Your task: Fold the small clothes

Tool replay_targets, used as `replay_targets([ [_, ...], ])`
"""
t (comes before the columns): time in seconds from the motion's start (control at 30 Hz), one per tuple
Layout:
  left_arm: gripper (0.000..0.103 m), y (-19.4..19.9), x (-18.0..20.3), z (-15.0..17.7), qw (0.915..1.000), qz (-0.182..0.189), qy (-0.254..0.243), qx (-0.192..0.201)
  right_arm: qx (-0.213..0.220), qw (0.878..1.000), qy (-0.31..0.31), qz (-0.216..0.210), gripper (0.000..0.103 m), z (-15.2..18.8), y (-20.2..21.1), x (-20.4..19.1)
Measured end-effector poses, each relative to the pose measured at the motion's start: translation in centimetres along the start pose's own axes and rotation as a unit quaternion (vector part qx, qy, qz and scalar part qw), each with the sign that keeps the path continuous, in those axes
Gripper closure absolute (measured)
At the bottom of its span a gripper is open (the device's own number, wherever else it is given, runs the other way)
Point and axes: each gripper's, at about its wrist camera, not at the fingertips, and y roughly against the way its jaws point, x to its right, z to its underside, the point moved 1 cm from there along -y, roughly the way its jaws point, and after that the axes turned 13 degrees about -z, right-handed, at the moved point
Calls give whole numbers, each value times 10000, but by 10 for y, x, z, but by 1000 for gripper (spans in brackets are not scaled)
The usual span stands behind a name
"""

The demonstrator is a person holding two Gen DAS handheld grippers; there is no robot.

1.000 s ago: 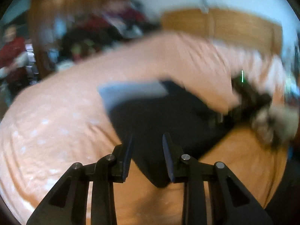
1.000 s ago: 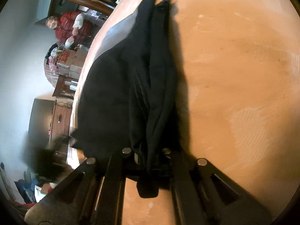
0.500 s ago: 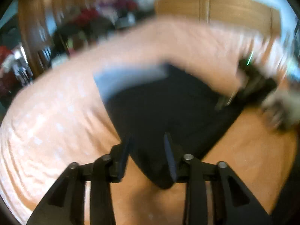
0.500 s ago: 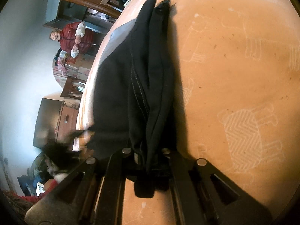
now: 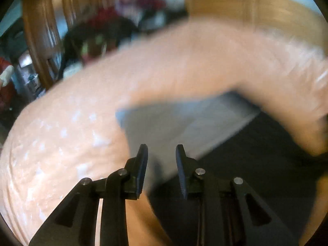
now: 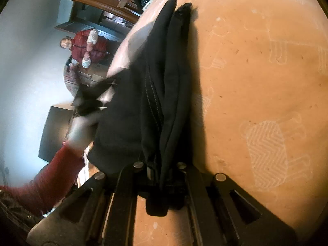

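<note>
Left wrist view: peach bedsheet (image 5: pixel 67 135) with pale printed motifs covered the bed; wooden headboard (image 5: pixel 283 10) behind, wooden wardrobe (image 5: pixel 41 37) and a blurred heap of clothes at upper left. Frame heavily motion-blurred. Left gripper (image 5: pixel 162 164) hovered with fingers parted and nothing between them. Black garment (image 5: pixel 256 164) with a grey panel (image 5: pixel 176 127) lay on the sheet directly ahead of and under the fingertips; whether they touched it could not be told.

Right wrist view: same peach bedsheet (image 6: pixel 256 82), with a chevron-patterned animal print (image 6: pixel 268 153) at right. Right gripper (image 6: pixel 162 168) clamped tight on a bunched edge of the black garment (image 6: pixel 160 78), folds running away from the fingers across the sheet. Red sleeve (image 6: pixel 55 180) at lower left, blurred. Person in a red jacket (image 6: pixel 88 45) stood in the background by dark wooden furniture.
</note>
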Motion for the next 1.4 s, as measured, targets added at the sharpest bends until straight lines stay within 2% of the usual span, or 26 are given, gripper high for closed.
replay_targets([
  [0.03, 64, 0, 3, -1, 9998, -79, -51, 151, -5, 10000, -24, 3, 103, -1, -3, 0],
  [0.1, 66, 5, 13, -12, 9990, -245, -369, 59, 11, 10000, -56, -73, 103, -1, 0, 3],
  [0.2, 85, 42, 3, -12, 9994, 257, -101, 225, 11, 9999, -51, -94, 103, -1, 3, 7],
  [0.27, 85, 101, -1, 9, 9948, 599, 194, 796, 12, 9999, -49, -96, 103, -1, 3, 8],
  [0.3, 85, 118, 3, 22, 9928, 774, 236, 881, 12, 10000, -40, -83, 103, -1, 5, 8],
  [0.33, 81, 135, 12, 42, 9913, 976, 183, 866, 11, 10000, -34, -70, 103, -1, 5, 8],
  [0.37, 70, 144, 29, 68, 9910, 1196, -37, 604, 11, 10000, -30, -49, 103, -1, 6, 8],
  [0.4, 67, 147, 49, 98, 9925, 1117, -370, 337, 7, 10000, -25, -24, 103, -1, 3, 5],
  [0.43, 67, 156, 59, 118, 9946, 790, -488, 460, -14, 10000, -10, 15, 103, -1, -1, -1],
  [0.47, 67, 167, 60, 127, 9955, 648, -438, 541, -23, 10000, 13, 72, 103, -1, -3, -4],
  [0.53, 67, 186, 55, 129, 9962, 757, -224, 376, -18, 9999, 5, 143, 103, -2, -1, -6],
  [0.6, 54, 205, 55, 141, 9948, 992, -138, 193, -1, 9990, 118, 434, 101, -1, 1, -17],
  [0.63, 45, 216, 58, 155, 9943, 1036, -240, 93, 2, 9979, 221, 612, 95, 0, 2, -24],
  [0.67, 50, 224, 55, 163, 9939, 1088, -162, 50, 9, 9948, 436, 925, 91, 1, 4, -39],
  [0.7, 51, 235, 45, 171, 9937, 1113, 90, 27, 70, 9864, 826, 1421, 73, 6, 11, -63],
  [0.73, 51, 241, 38, 177, 9941, 1056, 241, 46, 136, 9798, 1055, 1694, 59, 10, 15, -78],
  [0.77, 50, 250, 24, 182, 9949, 865, 502, 105, 223, 9706, 1347, 1980, 57, 16, 21, -98],
  [0.8, 50, 252, 11, 186, 9944, 740, 741, 123, 301, 9598, 1649, 2250, 51, 25, 26, -119],
  [0.9, 43, 252, -29, 195, 9867, 162, 1617, -5, 529, 9251, 2170, 3071, 8, 61, 28, -158],
  [1.0, 43, 218, -50, 206, 9795, -12, 1977, -387, 202, 8913, 2584, 3719, 8, 100, 6, -157],
  [1.03, 43, 210, -49, 205, 9786, 25, 2009, -447, 49, 8869, 2561, 3844, 9, 110, -6, -150],
  [1.13, 42, 174, -35, 207, 9736, 145, 2082, -924, -226, 8900, 2312, 3924, 9, 128, -21, -125],
  [1.2, 35, 158, -15, 203, 9731, 77, 2100, -940, -261, 8916, 2132, 3987, 6, 136, -25, -111],
  [1.3, 16, 148, -15, 195, 9671, 356, 2289, -1050, -135, 8883, 2105, 4081, 0, 139, -22, -107],
  [1.33, 0, 148, -14, 196, 9659, 472, 2297, -1099, -150, 8882, 2083, 4092, 0, 138, -22, -108],
  [1.4, 0, 141, -18, 195, 9659, 427, 2275, -1161, -209, 8908, 1969, 4089, 0, 133, -24, -106],
])
